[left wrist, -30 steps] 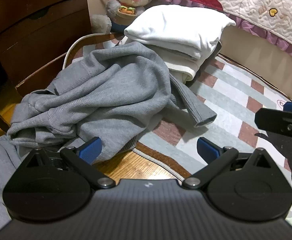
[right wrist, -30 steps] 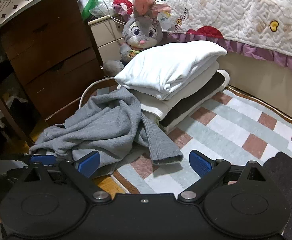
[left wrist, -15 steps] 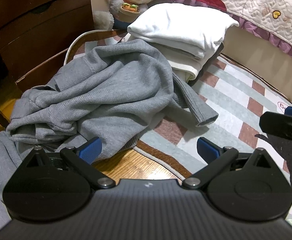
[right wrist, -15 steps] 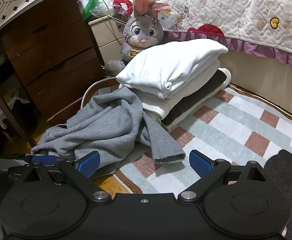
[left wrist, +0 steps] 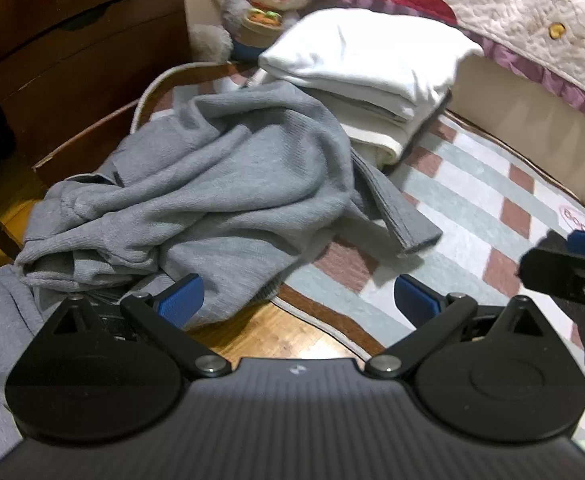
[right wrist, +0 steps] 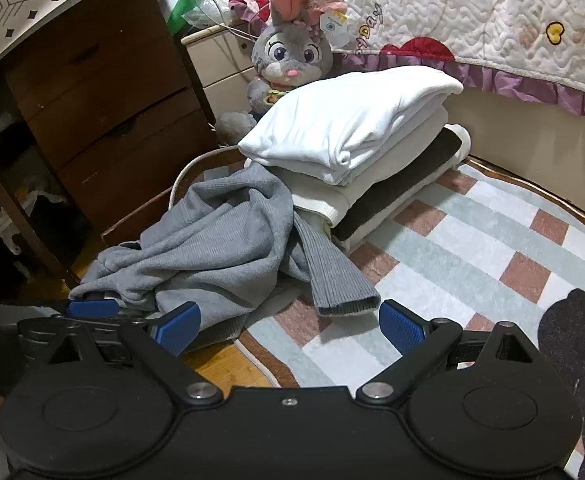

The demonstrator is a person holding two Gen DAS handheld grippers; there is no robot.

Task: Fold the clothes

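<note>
You are in a home bedroom: a quilted bedspread, plush rabbit, wooden drawers at far left.

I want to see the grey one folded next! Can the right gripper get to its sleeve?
Probably yes. The right gripper is open, and the grey sweater has its sleeve cuff lying on the checked rug just ahead of the fingers, with nothing between them.

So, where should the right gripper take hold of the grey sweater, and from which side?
Probably at the sleeve cuff. It sticks out of the crumpled grey sweater and lies flat and free on the rug, directly ahead of the open right gripper. Come from the front, low along the rug.
</note>
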